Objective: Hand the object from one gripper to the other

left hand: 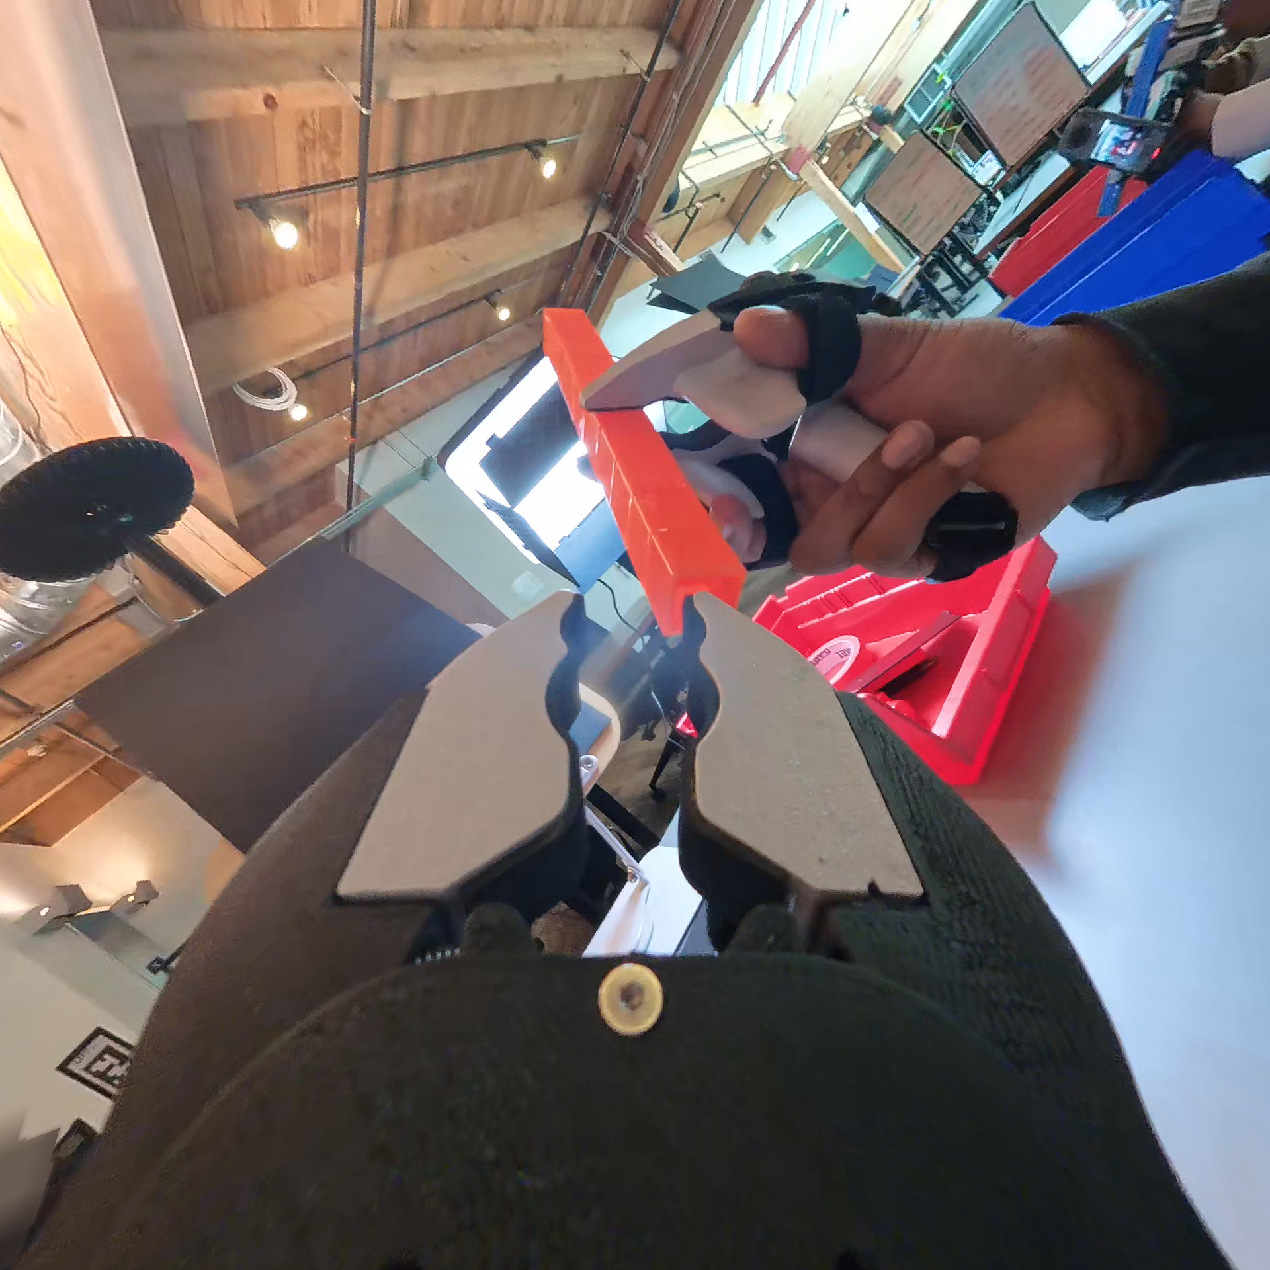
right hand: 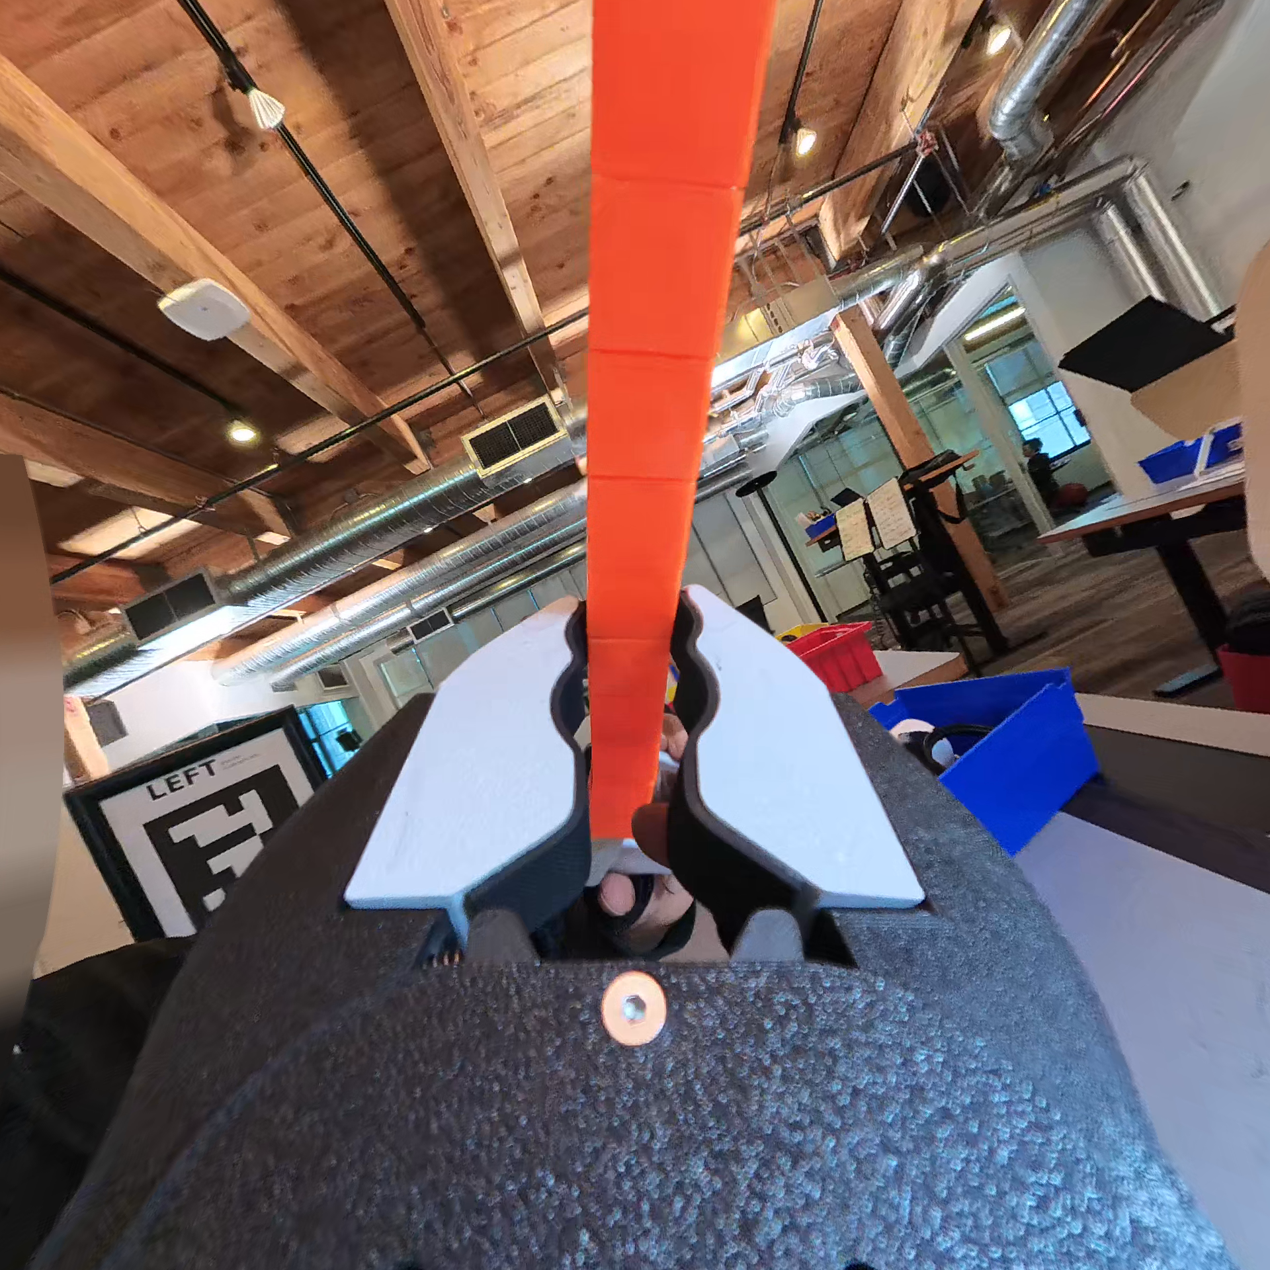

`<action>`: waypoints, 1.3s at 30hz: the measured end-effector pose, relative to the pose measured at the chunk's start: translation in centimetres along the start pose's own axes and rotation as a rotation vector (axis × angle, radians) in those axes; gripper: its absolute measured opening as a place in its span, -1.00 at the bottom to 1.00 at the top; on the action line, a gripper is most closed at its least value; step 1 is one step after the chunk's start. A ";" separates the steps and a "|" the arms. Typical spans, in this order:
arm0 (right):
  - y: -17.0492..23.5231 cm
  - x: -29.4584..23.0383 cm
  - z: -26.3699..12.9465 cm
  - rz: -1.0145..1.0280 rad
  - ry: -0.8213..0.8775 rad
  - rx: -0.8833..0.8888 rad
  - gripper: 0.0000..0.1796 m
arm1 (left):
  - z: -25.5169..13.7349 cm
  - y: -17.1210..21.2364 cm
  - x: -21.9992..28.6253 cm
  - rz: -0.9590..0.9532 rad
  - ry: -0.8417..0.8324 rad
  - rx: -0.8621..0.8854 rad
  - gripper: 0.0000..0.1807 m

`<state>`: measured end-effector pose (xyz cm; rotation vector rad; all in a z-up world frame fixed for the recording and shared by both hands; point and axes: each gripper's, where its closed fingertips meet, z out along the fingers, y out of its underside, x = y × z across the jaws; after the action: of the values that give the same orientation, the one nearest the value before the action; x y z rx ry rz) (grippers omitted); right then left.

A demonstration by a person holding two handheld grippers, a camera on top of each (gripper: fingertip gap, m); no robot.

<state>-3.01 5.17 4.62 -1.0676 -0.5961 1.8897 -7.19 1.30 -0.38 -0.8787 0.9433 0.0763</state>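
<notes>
Bar: a long orange bar (left hand: 636,474) of joined square segments, held in the air above the table (left hand: 1134,790), well clear of its surface; in the right wrist view the same bar (right hand: 653,412) runs up and out of the top edge.

Right hand-held gripper: seen from the left wrist view (left hand: 598,405), it clasps the bar partway along its length; in its own view (right hand: 629,618) the two fingers sit against both sides of the bar, closed upon it.

Left hand-held gripper: its fingers (left hand: 636,608) stand narrowly parted at the lower end of the bar. One fingertip (left hand: 708,615) overlaps the end of the bar; the other fingertip (left hand: 556,611) is apart from it. The bar's end lies at one side of the gap, not centred.

Hand: the person's hand (left hand: 962,440) carries the right hand-held gripper, with a black strap over the thumb.

Stage (judged): the receiving grip is not yet made; the right side alone bears the bar.

Risk, early release: should the right fingers part before the left ones close, the bar would probably fall to the table.

Risk, shallow bite: closing only on the tip of so long a bar would likely let it pivot or slip once its weight shifts.

Risk, offset: closing off-centre may push the end aside and twist the bar in the right grip.

Surroundings: a red bin (left hand: 962,660) lies on the table below, with a roll of tape (left hand: 835,656) inside; a dropped bar might strike it.
</notes>
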 end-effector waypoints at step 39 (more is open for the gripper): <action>-2.6 0.0 -1.1 0.079 -0.028 0.110 -0.43 | -4.1 -4.8 -6.2 -0.226 -0.153 0.246 -0.96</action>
<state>-0.88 6.45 5.96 -1.0081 -0.4664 1.9846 -11.69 -2.81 6.02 -0.7345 0.6890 -0.1617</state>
